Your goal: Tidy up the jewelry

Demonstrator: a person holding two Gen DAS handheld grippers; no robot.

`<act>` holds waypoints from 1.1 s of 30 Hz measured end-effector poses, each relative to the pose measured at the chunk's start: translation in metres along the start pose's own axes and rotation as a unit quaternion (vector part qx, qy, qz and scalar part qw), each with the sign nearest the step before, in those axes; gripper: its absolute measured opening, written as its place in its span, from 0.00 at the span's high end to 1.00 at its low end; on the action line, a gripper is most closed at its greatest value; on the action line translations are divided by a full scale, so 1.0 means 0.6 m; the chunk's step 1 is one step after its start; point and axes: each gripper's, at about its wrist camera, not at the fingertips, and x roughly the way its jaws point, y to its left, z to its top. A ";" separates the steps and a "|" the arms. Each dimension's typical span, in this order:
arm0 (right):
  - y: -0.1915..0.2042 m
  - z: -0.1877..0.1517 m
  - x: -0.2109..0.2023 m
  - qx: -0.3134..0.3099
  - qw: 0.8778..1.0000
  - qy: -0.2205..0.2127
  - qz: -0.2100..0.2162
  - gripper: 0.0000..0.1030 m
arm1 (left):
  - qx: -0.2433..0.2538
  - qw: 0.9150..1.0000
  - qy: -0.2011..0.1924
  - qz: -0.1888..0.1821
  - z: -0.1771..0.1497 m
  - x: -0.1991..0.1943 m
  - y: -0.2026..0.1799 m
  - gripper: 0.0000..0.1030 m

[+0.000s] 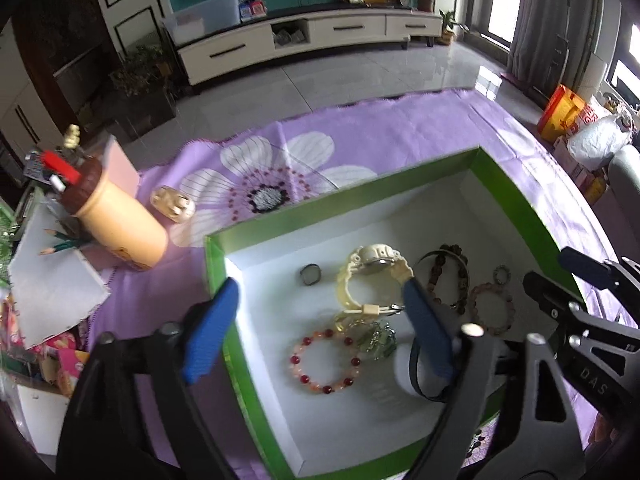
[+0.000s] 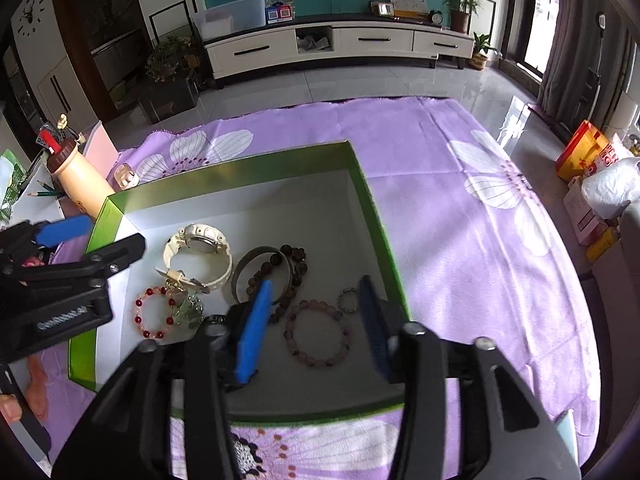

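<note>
Seven-odd pieces already in green box (image 2: 370, 200): cream watch (image 2: 202, 246), bracelets, rings. Small cream object (image 1: 173, 204) outside, possibly left. Left gripper (image 1: 316, 320) and right gripper (image 2: 316, 320) both spread wide, empty.

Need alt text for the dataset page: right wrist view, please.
The right gripper, jaws open, hangs over a pink bead bracelet in a green box on a purple flowered cloth. A cream watch, red bracelet and left gripper lie further left.
</note>
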 end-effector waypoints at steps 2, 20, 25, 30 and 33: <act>-0.004 0.002 -0.021 0.002 1.000 -0.004 -0.005 0.27 | -0.008 1.000 -0.004 -0.001 0.000 -0.025 0.008 0.05; 0.033 0.027 -0.231 -0.048 0.998 -0.043 -0.019 0.01 | -0.043 0.999 -0.010 0.011 -0.012 -0.218 0.027 0.02; 0.034 0.030 -0.249 -0.052 0.997 -0.050 -0.021 0.01 | -0.049 0.999 -0.014 0.008 -0.016 -0.239 0.025 0.02; 0.027 0.023 -0.243 -0.046 0.998 -0.044 -0.024 0.01 | -0.045 0.999 -0.012 0.023 -0.024 -0.239 0.018 0.02; 0.022 0.017 -0.240 -0.041 0.998 -0.040 -0.025 0.01 | -0.037 0.999 -0.010 0.036 -0.028 -0.238 0.012 0.02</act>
